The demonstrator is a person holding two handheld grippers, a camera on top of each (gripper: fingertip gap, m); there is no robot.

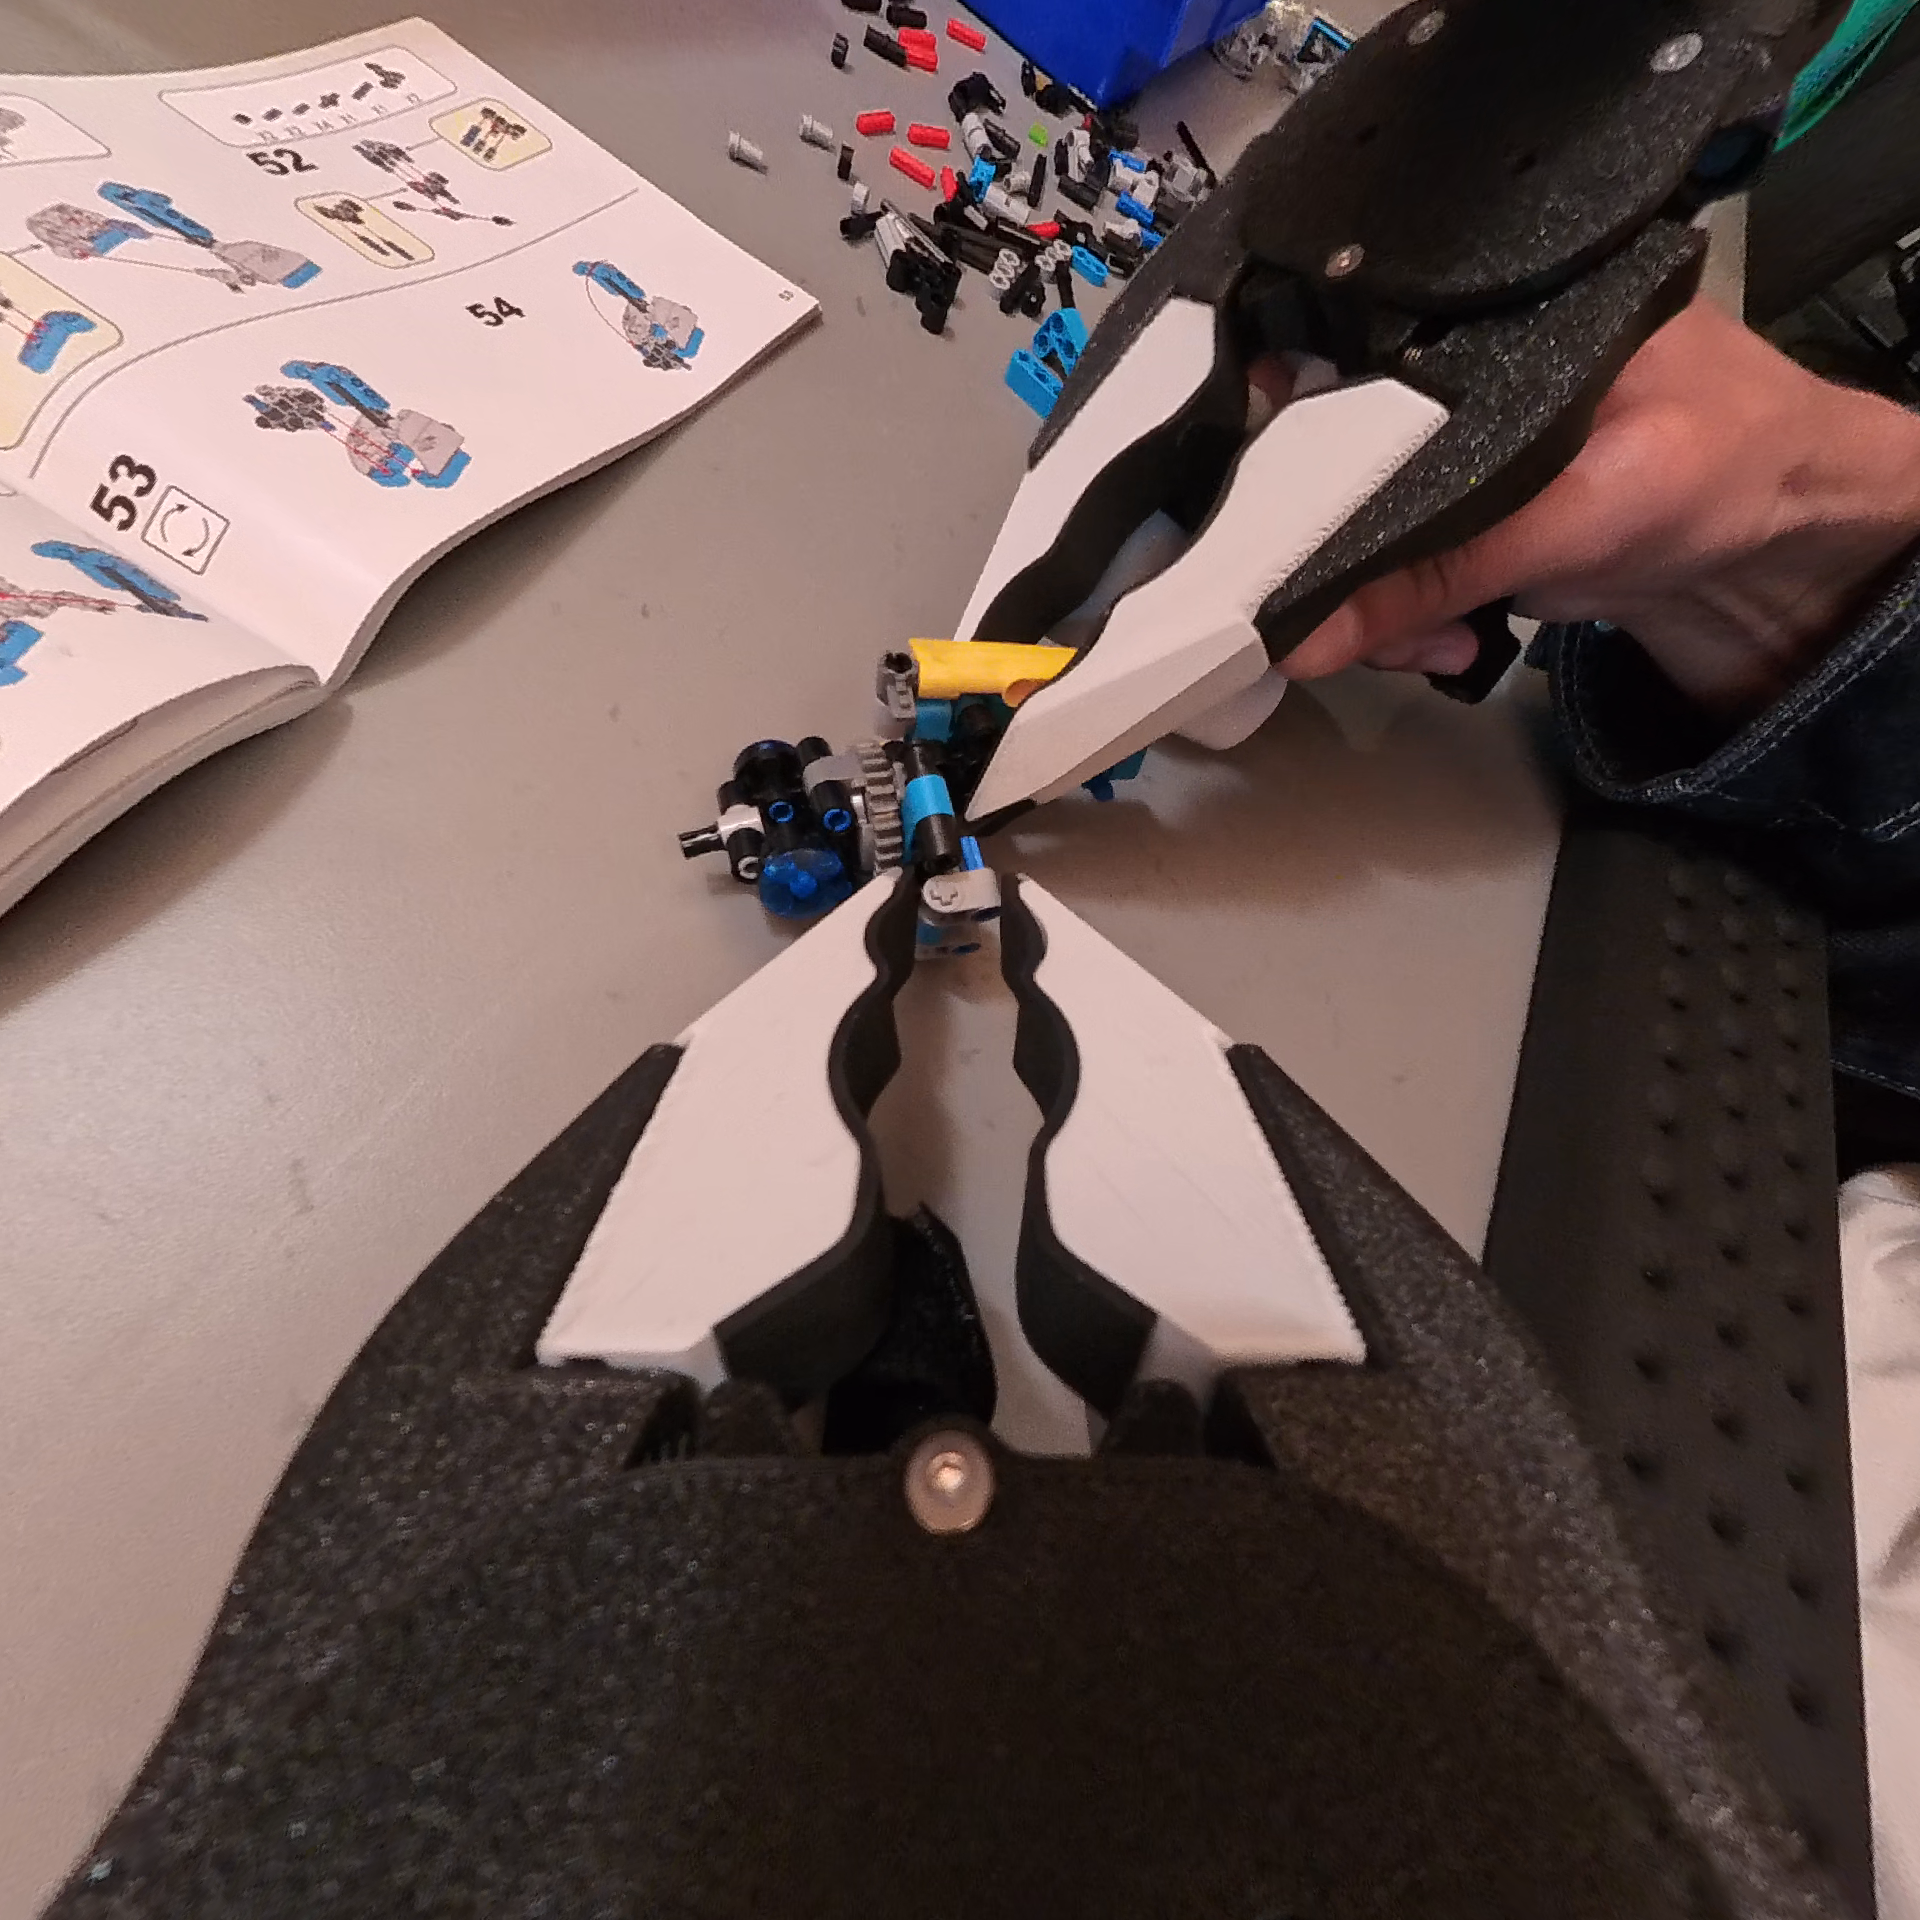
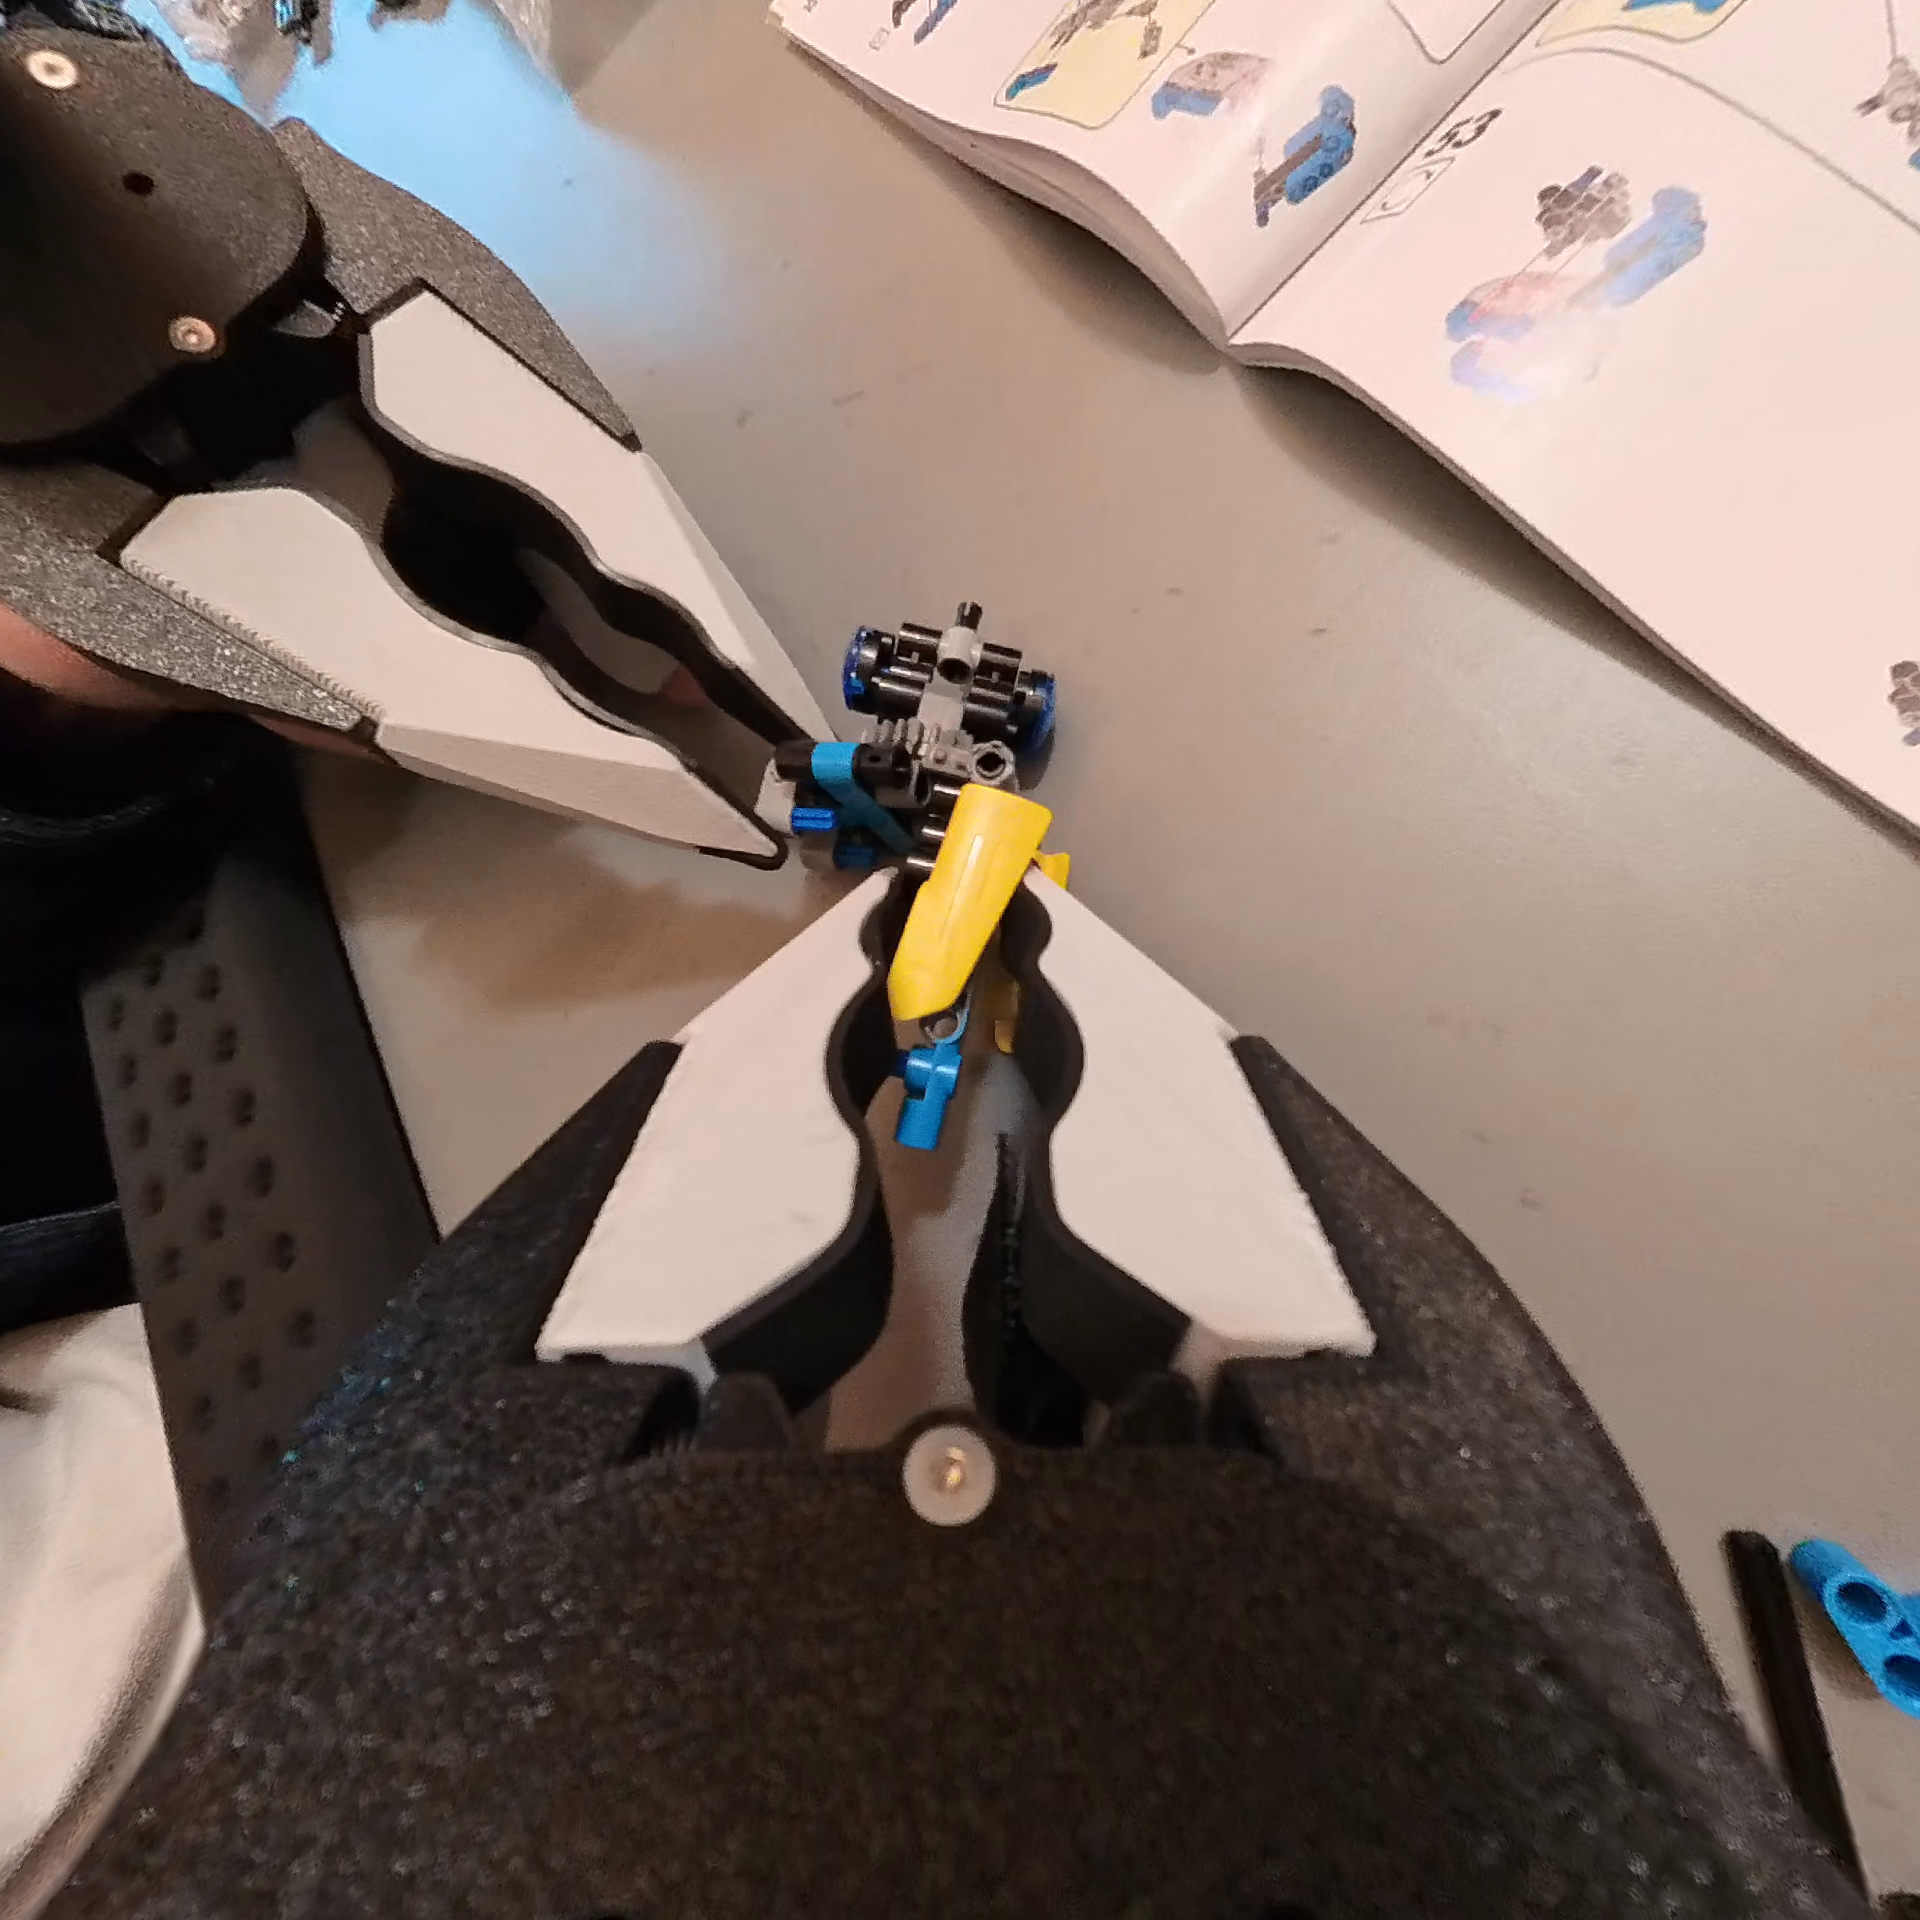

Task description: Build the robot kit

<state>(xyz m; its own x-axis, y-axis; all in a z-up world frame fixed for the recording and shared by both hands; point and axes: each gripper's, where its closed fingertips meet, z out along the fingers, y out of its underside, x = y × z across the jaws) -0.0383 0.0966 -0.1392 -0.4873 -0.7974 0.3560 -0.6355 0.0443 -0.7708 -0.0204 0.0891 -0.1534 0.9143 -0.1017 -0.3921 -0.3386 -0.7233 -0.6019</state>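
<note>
Open instruction booklet (image 1: 343, 343) lies far left on the grey table (image 1: 520, 987), pages up, showing drawings of a blue and grey build. Top centre sits a scatter of loose small parts (image 1: 1018, 208), black, red, blue and grey, with a blue bin (image 1: 1101, 42) just behind them and one blue beam (image 1: 1044, 358) lying at the near edge of the scatter. In the middle, a small brick model (image 1: 821, 821) rests on the table: black wheels, a grey gear, blue pins, and a clear blue round piece at the bottom. The left claw (image 1: 956, 904) comes in from below, fingers drawn near together and pinching a grey and blue bit at the near end of the model, tips touching it on both sides. The right claw (image 1: 971, 727) comes in from the upper right, held by a hand (image 1: 1662, 540), and closes on the yellow piece (image 1: 977, 665) at the top of the model. In the right wrist view the yellow piece (image 2: 966, 894) sits tilted between the fingers with a blue connector (image 2: 925, 1091) hanging behind it, inside the claw. The two claws are close together and the model spans between them. I cannot tell whether the yellow piece is fully seated on the model. A black dimpled mat (image 1: 1662, 1143) runs along the right table edge.
</note>
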